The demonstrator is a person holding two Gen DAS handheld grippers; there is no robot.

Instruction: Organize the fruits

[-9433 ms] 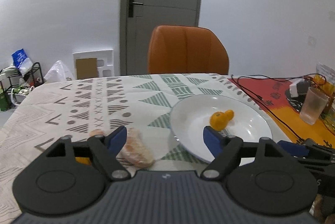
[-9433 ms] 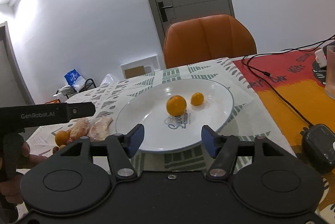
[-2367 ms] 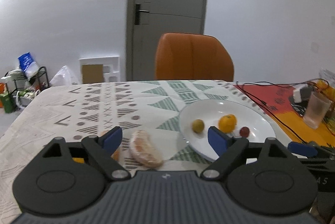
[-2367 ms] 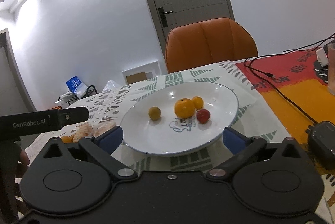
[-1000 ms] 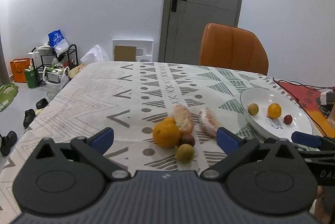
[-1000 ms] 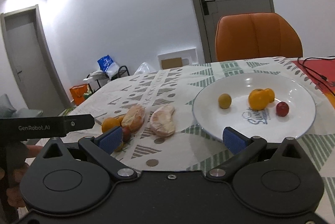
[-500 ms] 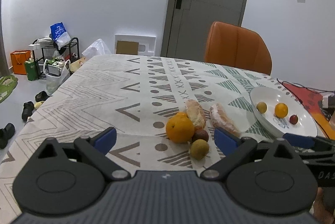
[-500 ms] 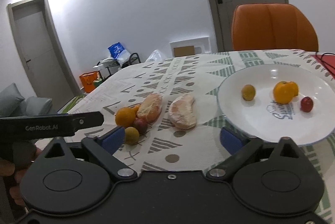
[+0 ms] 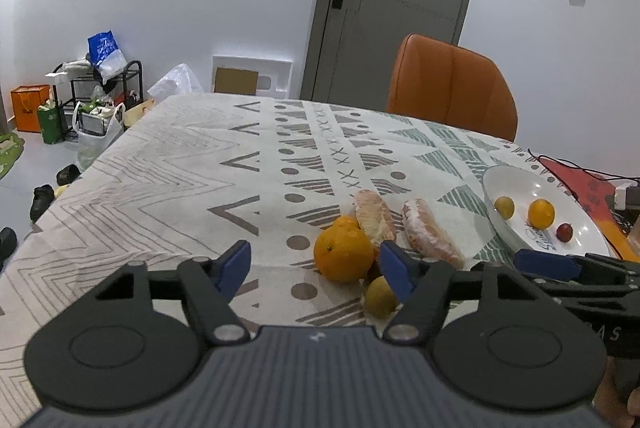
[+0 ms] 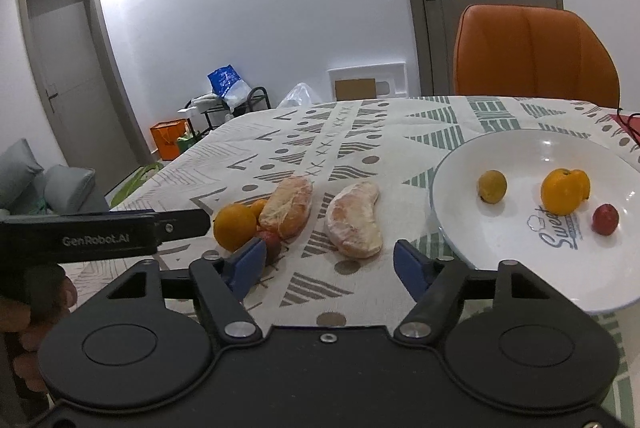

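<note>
Loose fruit lies on the patterned tablecloth: a large orange, a small yellow-green fruit, a dark red fruit and two peeled citrus segments. My left gripper is open and empty, and the orange sits just beyond its fingertips. The white plate on the right holds a yellow-green fruit, an orange and a small red fruit. My right gripper is open and empty, just short of the nearer segment.
An orange chair stands at the table's far side. Black cables run over a red mat right of the plate. The left gripper's body and a hand reach in from the left of the right wrist view.
Both grippers have moved closer to the loose fruit pile. The jaws of both have narrowed somewhat but stay open. No fruit has moved.
</note>
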